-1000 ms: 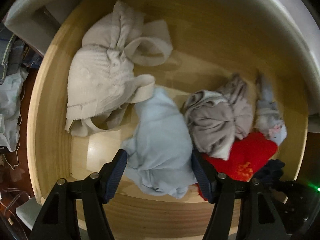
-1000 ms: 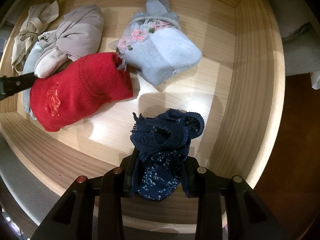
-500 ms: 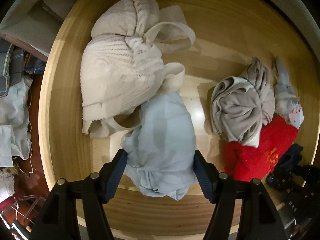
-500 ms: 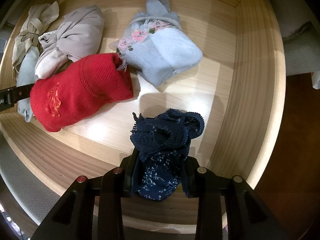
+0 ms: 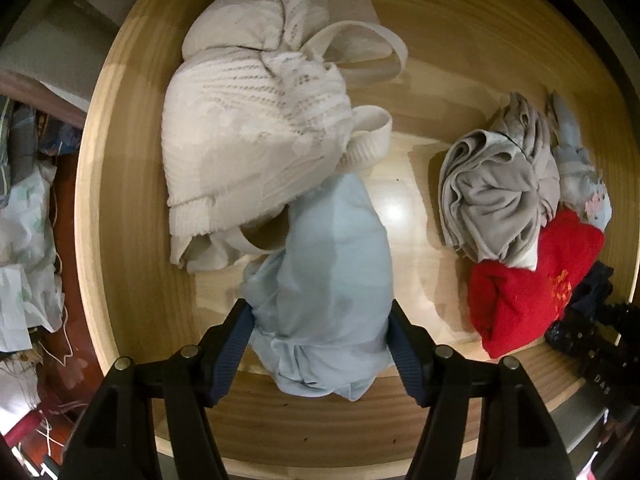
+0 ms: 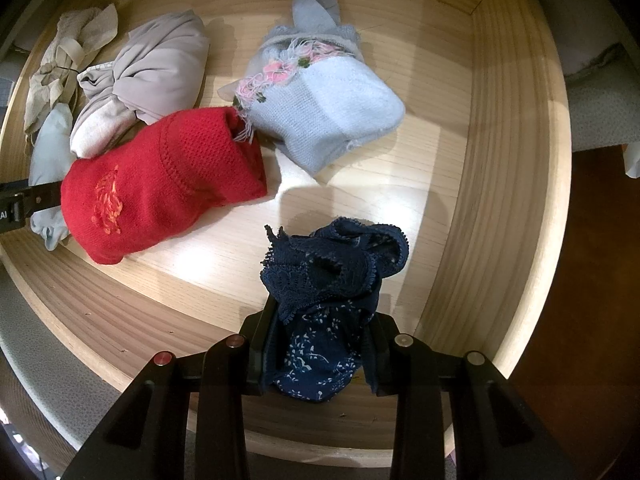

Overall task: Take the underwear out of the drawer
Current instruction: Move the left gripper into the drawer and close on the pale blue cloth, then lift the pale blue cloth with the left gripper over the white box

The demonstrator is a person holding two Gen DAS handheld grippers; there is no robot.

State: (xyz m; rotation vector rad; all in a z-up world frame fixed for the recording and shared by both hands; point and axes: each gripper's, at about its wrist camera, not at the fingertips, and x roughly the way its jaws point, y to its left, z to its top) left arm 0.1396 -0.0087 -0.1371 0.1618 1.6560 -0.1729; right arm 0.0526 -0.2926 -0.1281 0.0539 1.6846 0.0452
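Observation:
A wooden drawer (image 5: 128, 240) holds several rolled garments. My left gripper (image 5: 318, 316) points straight down. Its jaws are closing on a pale blue underwear (image 5: 332, 264), whose fabric fills the gap between the pads. A white knitted bra (image 5: 256, 128) lies against that garment's far end. My right gripper (image 6: 324, 316) is shut on a navy lace underwear (image 6: 332, 272) near the drawer's front right corner. The lace bunches up above its fingers (image 6: 264, 332).
A grey bundle (image 5: 496, 200), a red knit garment (image 6: 160, 184) and a light blue knit one with pink flowers (image 6: 328, 112) lie mid-drawer. The drawer's right wall (image 6: 512, 160) stands close to the right gripper. Clothes (image 5: 24, 208) are piled outside the drawer's left side.
My left gripper has shifted left across the drawer with the pale blue underwear between its jaws, away from the grey bundle and up against the white bra. The right gripper has stayed put.

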